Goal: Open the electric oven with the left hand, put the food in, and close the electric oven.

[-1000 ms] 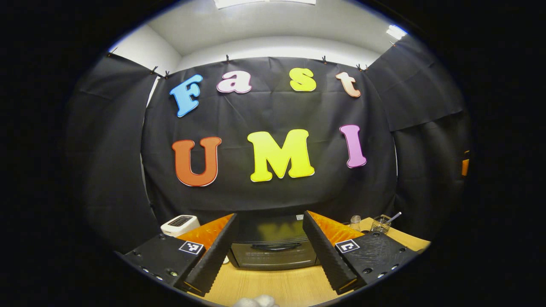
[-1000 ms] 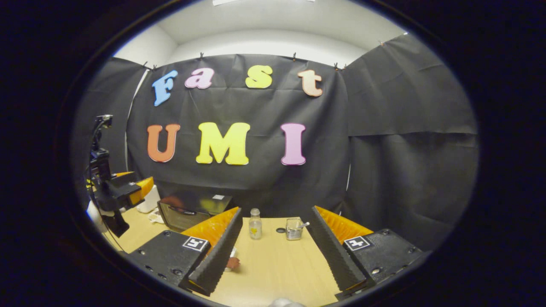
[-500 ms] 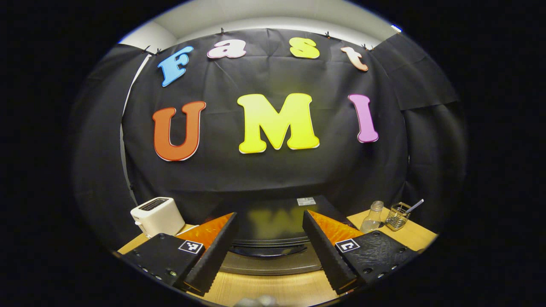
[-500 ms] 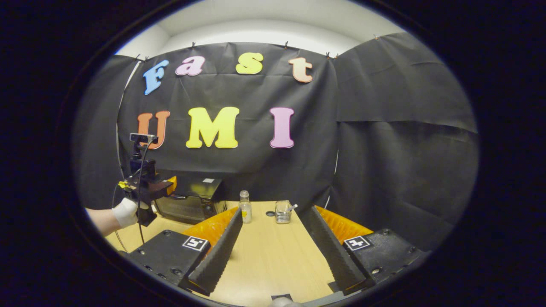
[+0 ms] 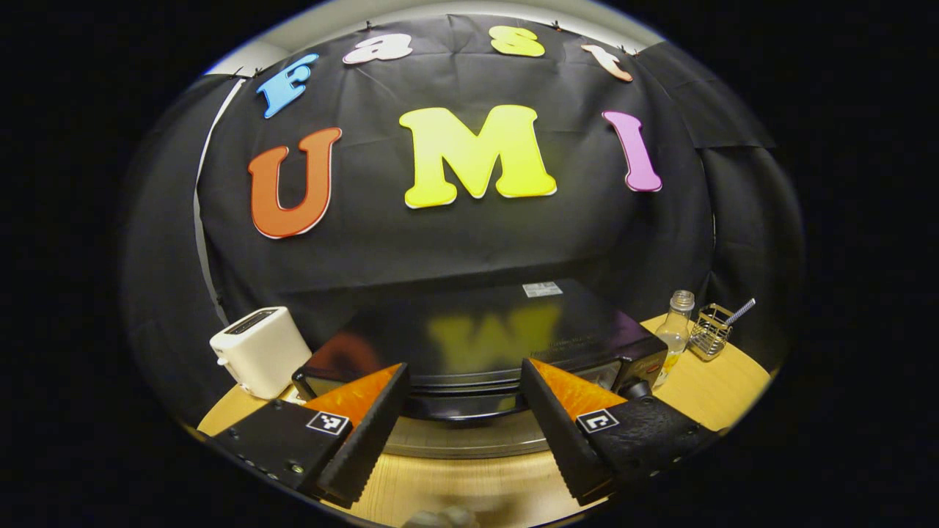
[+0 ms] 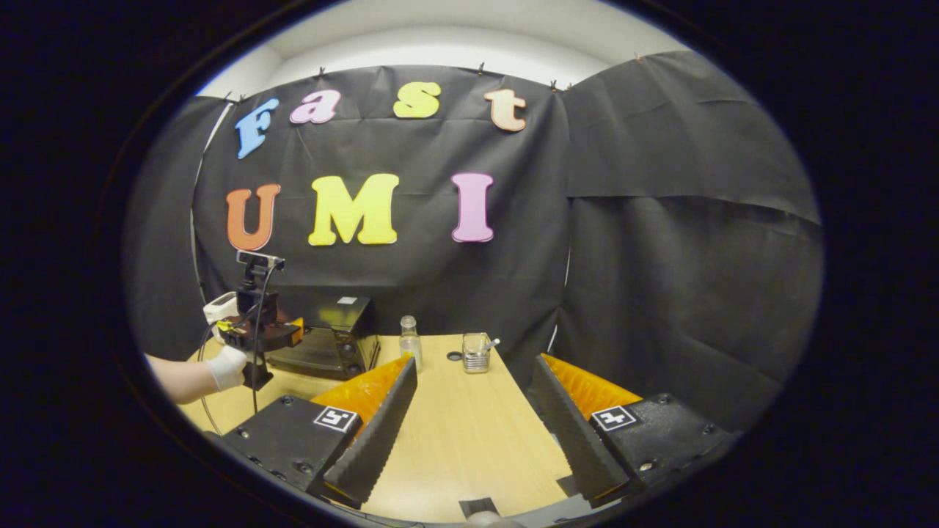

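The opening step is in hand: the left gripper (image 5: 463, 400), jaws spread wide and holding nothing, hangs just in front of the glossy black electric oven (image 5: 477, 345) on the pale wooden table (image 5: 704, 400), its fingers straddling the dark handle bar (image 5: 462, 405) along the top of the closed door. Next, I judge, it must settle onto that bar, close, and pull the door down. The right gripper (image 6: 469, 425), also wide open and empty, waits well right of the oven; I cannot make out the food.
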The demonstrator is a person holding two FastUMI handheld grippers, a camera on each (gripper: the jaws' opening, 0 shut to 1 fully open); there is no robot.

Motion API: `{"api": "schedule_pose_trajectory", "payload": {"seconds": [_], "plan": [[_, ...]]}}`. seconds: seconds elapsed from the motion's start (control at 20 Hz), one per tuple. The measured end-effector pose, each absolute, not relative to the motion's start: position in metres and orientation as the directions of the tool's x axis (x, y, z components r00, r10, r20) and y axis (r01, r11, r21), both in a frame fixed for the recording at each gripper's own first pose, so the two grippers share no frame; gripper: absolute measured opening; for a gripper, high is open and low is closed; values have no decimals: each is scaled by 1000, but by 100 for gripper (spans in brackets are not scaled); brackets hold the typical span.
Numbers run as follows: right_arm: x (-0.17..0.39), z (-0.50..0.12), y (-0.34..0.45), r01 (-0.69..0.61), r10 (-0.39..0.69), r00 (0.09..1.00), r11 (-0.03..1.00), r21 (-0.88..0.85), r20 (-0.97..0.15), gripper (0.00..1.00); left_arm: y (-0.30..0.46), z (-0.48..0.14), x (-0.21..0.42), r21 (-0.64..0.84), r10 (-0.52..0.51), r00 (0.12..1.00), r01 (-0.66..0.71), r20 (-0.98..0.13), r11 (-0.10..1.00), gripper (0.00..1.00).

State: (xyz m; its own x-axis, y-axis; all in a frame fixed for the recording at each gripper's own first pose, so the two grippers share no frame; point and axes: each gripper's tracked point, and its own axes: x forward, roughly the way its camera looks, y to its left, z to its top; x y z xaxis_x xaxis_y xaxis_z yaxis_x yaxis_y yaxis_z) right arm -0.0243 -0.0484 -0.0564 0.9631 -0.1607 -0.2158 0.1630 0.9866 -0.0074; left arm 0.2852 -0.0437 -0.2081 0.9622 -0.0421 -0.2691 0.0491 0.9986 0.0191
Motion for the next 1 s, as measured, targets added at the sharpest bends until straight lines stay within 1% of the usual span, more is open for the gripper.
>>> {"api": "schedule_pose_trajectory", "payload": {"seconds": [0.15, 0.3, 0.5, 0.55, 0.6, 0.65, 0.7, 0.75, 0.8, 0.85, 1.0], "plan": [[-26, -56, -45, 154, -151, 965, 988, -5, -215, 100, -50, -212, 281, -32, -60, 955, 53, -291, 998, 96], [-29, -56, -44, 150, -146, 966, 989, 4, -213, 100, -49, -212, 275, -8, -55, 956, 55, -289, 998, 97], [-37, -58, -45, 151, -144, 966, 988, 16, -217, 100, -50, -214, 259, -11, -59, 953, 58, -298, 998, 97], [-39, -60, -45, 150, -143, 965, 988, 18, -218, 96, -49, -214, 254, -8, -58, 953, 59, -296, 998, 96], [-40, -61, -46, 150, -142, 965, 988, 20, -220, 96, -49, -215, 247, -7, -59, 953, 59, -296, 998, 96], [-43, -62, -45, 149, -141, 965, 988, 23, -222, 100, -49, -217, 240, -5, -59, 953, 61, -297, 998, 96], [-45, -62, -44, 147, -138, 965, 989, 28, -223, 96, -50, -219, 234, -5, -61, 952, 63, -300, 998, 96], [-47, -62, -43, 144, -133, 965, 989, 30, -225, 100, -50, -221, 227, -6, -63, 951, 64, -303, 998, 96], [-49, -65, -43, 141, -131, 965, 989, 31, -227, 96, -50, -224, 220, -8, -66, 950, 67, -306, 998, 97], [-52, -66, -41, 137, -126, 965, 990, 33, -230, 100, -50, -228, 213, -8, -68, 949, 69, -309, 998, 96], [-59, -70, -38, 126, -114, 965, 991, 35, -235, 100, -50, -242, 190, 1, -72, 941, 76, -330, 997, 96]]}}
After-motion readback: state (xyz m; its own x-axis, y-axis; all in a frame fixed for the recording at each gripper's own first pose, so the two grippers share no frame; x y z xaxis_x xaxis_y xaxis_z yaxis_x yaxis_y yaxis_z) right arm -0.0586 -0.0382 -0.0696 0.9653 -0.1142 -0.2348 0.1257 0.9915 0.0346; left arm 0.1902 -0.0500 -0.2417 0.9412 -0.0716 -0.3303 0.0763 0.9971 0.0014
